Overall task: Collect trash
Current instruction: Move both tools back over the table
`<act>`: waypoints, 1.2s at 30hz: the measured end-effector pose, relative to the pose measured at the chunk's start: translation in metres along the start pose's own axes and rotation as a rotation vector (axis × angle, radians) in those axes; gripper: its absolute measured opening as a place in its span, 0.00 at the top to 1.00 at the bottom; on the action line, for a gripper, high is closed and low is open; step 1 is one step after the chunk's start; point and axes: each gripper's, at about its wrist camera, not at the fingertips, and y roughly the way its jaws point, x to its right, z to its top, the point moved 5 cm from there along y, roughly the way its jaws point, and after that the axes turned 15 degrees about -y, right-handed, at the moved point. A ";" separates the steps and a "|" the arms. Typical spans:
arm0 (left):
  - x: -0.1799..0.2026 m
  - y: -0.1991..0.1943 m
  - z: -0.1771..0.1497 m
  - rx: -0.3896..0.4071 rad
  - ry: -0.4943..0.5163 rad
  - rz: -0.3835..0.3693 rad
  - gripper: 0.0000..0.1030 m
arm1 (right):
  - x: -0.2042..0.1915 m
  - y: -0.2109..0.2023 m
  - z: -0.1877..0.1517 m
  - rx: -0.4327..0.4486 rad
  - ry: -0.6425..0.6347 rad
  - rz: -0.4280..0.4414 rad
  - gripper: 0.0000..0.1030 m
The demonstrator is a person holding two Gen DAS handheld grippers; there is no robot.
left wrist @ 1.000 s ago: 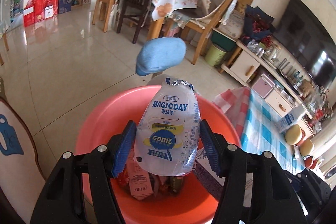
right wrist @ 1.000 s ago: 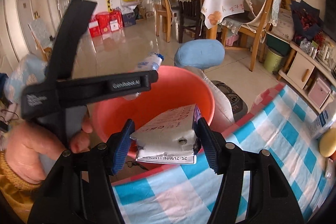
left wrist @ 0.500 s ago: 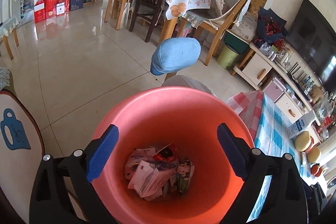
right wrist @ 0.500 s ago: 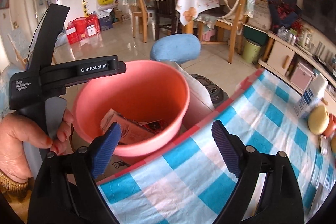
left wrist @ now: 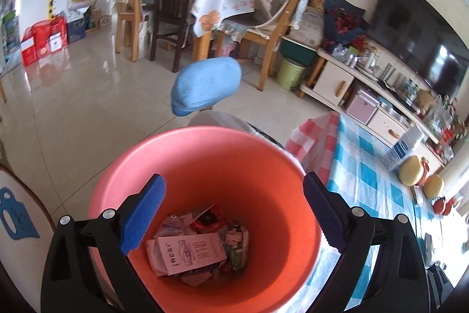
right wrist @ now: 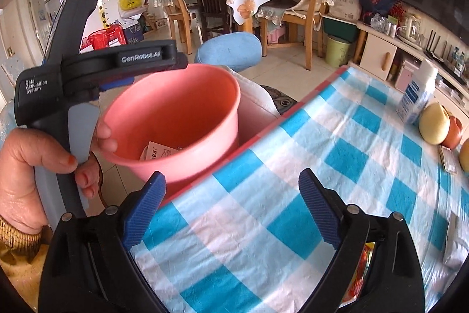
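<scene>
An orange-pink bucket (left wrist: pixel 181 154) stands beside the table edge; it also shows in the right wrist view (right wrist: pixel 176 96). Several pieces of trash lie at its bottom, with a pink-white carton (left wrist: pixel 187 253) on top. My left gripper (left wrist: pixel 231 210) is open and empty, directly above the bucket's mouth. My right gripper (right wrist: pixel 231 207) is open and empty, over the blue-and-white checked tablecloth (right wrist: pixel 337 154) next to the bucket. The left gripper's body, held by a hand, appears at the left of the right wrist view.
On the table's far right stand a white-blue bottle (right wrist: pixel 416 99), round fruits (right wrist: pixel 433 123) and small flat packets (right wrist: pixel 448 157). A blue cushioned stool (left wrist: pixel 205 85) is behind the bucket. Dining chairs, a cabinet and a TV stand farther back.
Both grippers opened. The left dropped the MAGICDAY pouch and the right dropped its carton into the bucket. The right gripper then moved right, over the tablecloth.
</scene>
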 end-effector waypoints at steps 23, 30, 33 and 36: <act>0.081 0.004 -0.046 -0.069 0.138 -0.107 0.09 | 0.033 -0.049 -0.042 0.032 0.070 -0.055 0.04; 0.100 0.009 -0.063 -0.111 0.159 -0.125 0.09 | 0.045 -0.065 -0.057 0.037 0.075 -0.076 0.04; 0.112 0.007 -0.073 -0.112 0.185 -0.139 0.09 | 0.050 -0.071 -0.064 0.040 0.082 -0.086 0.04; 0.122 0.009 -0.082 -0.119 0.219 -0.142 0.09 | 0.056 -0.078 -0.070 0.044 0.092 -0.094 0.04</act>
